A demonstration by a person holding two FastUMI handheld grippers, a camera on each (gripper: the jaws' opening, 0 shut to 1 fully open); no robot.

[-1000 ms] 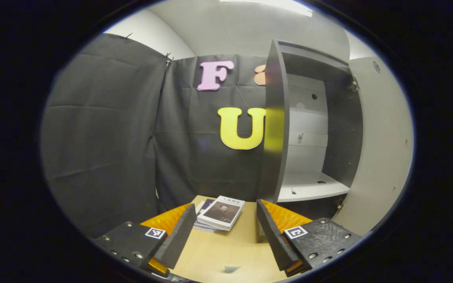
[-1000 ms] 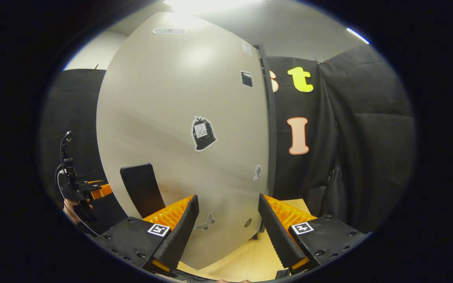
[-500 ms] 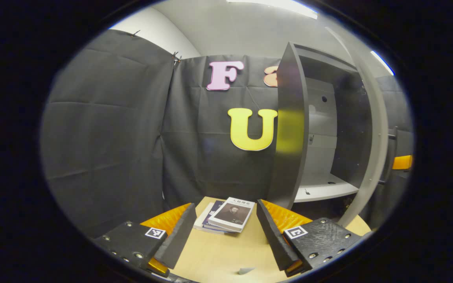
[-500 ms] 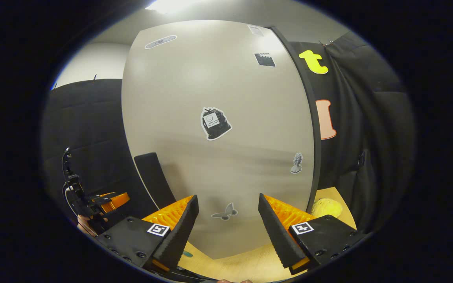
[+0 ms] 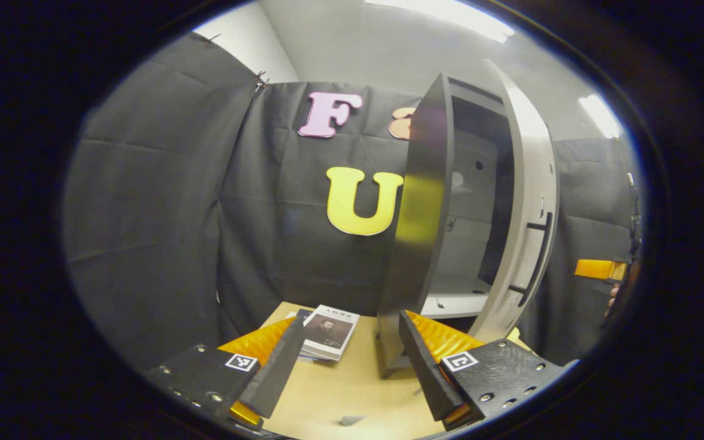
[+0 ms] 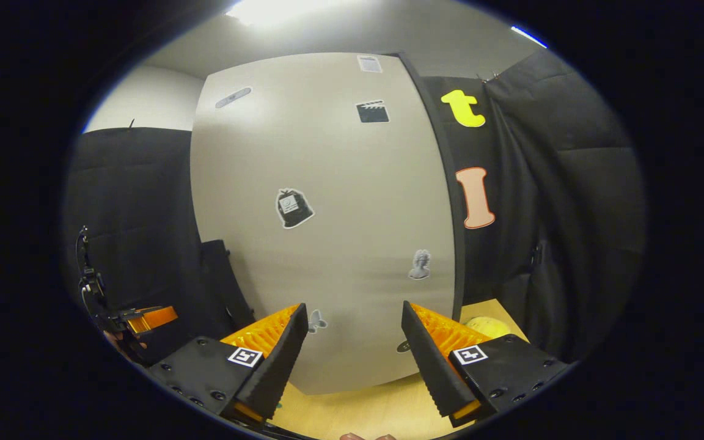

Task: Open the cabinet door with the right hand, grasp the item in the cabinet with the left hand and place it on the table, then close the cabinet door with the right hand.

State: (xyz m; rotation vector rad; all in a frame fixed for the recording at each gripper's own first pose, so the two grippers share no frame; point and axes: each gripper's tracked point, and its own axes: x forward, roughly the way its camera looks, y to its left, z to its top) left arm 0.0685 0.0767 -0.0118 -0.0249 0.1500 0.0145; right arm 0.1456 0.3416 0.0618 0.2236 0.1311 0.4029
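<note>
Cabinet door (image 5: 526,201) is standing partly ajar in your left gripper view, hinged at the right of the dark cabinet (image 5: 422,208), with a narrow slice of the pale inner shelf (image 5: 456,299) showing through the gap. Books (image 5: 327,333) are lying stacked on the wooden table (image 5: 340,391), just left of the cabinet's base. You are holding your left gripper (image 5: 352,366) above the table with its jaws spread apart and nothing between them. In your right gripper view, the door's pale outer face (image 6: 327,232) is facing you, dotted with small stickers, and your right gripper (image 6: 355,360) is hovering just in front of its lower part, jaws wide apart and gripping nothing. Whether the fingertips are touching the door, you cannot tell. A yellow object (image 6: 480,327) is sitting on the table beside the cabinet's right edge.
</note>
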